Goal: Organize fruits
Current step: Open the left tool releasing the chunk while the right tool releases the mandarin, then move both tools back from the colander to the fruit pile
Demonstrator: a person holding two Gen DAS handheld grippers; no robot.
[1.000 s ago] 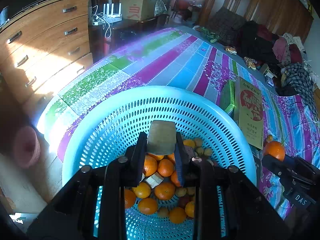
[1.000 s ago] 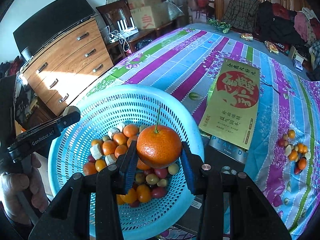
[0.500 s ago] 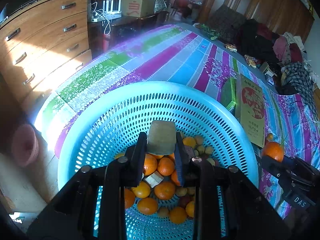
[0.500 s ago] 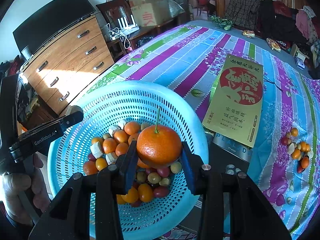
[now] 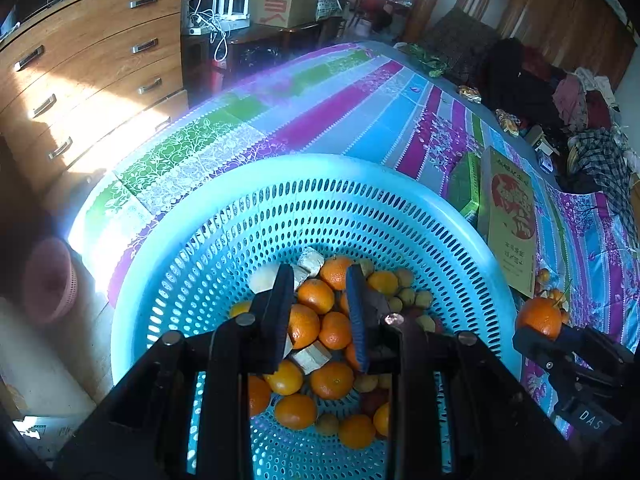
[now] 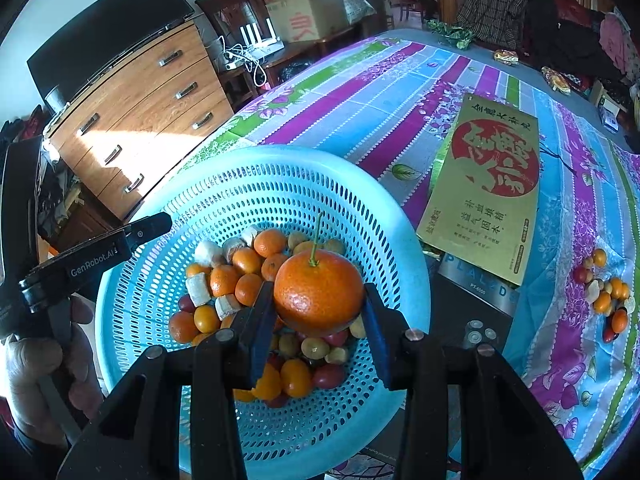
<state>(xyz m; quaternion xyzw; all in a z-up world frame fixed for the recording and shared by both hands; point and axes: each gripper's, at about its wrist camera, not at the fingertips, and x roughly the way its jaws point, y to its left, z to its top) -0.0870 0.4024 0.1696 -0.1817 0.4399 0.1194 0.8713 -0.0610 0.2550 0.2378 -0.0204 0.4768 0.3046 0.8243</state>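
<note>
A light blue perforated basket (image 5: 208, 248) (image 6: 360, 192) holds several oranges, small yellow and red fruits and pale cut chunks (image 5: 311, 261). My left gripper (image 5: 320, 284) is open and empty, hovering over the fruit in the basket. My right gripper (image 6: 318, 300) is shut on a stemmed orange (image 6: 319, 294) above the basket's right side; the orange also shows in the left wrist view (image 5: 538, 316). A small heap of loose fruits (image 6: 606, 296) lies on the striped tablecloth at the right.
A gold box with a red seal (image 6: 492, 184) lies on a dark box right of the basket. A wooden chest of drawers (image 6: 136, 112) stands left of the table. Clothes and cartons sit at the far end.
My left gripper has opened and let go of the pale chunk, which now lies among the fruit in the basket. My right gripper still holds the orange.
</note>
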